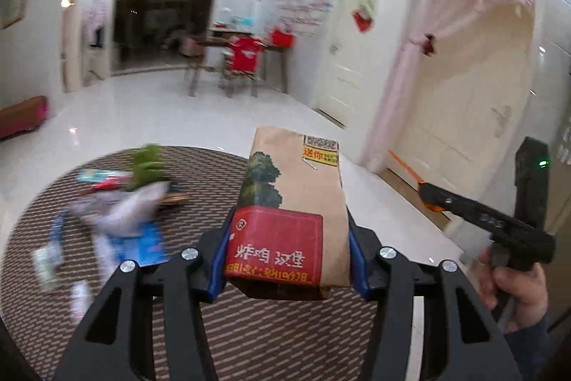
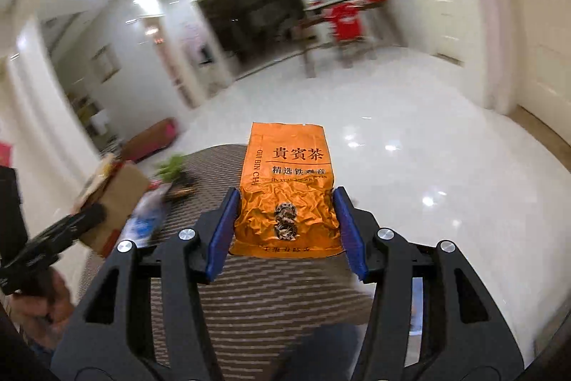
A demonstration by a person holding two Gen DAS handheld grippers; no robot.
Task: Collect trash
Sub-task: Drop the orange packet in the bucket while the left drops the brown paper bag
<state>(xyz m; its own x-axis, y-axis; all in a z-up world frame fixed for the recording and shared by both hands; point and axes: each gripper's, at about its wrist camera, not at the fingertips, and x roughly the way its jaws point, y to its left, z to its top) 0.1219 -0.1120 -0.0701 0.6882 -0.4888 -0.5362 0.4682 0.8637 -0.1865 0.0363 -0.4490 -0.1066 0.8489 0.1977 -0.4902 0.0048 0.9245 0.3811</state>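
Note:
My left gripper (image 1: pixel 287 231) is shut on a brown paper food bag (image 1: pixel 296 202) with a red label and a tree print; the blue pads press its two sides and it hangs above the rug. My right gripper (image 2: pixel 285 224) is shut on a crumpled orange tea packet (image 2: pixel 287 188) with black lettering, also lifted clear of the floor. In the right wrist view the paper food bag (image 2: pixel 114 199) shows blurred at the left. In the left wrist view a hand and the right gripper's black body (image 1: pixel 499 227) appear at the right edge.
A round brown striped rug (image 1: pixel 200 174) lies below, strewn with blurred litter: a green wrapper (image 1: pixel 146 163), white and blue packets (image 1: pixel 125 220). White glossy floor (image 2: pixel 410 138) surrounds it. A table with chairs and a red shirt (image 1: pixel 244 54) stands far back; white doors (image 1: pixel 464 95) are to the right.

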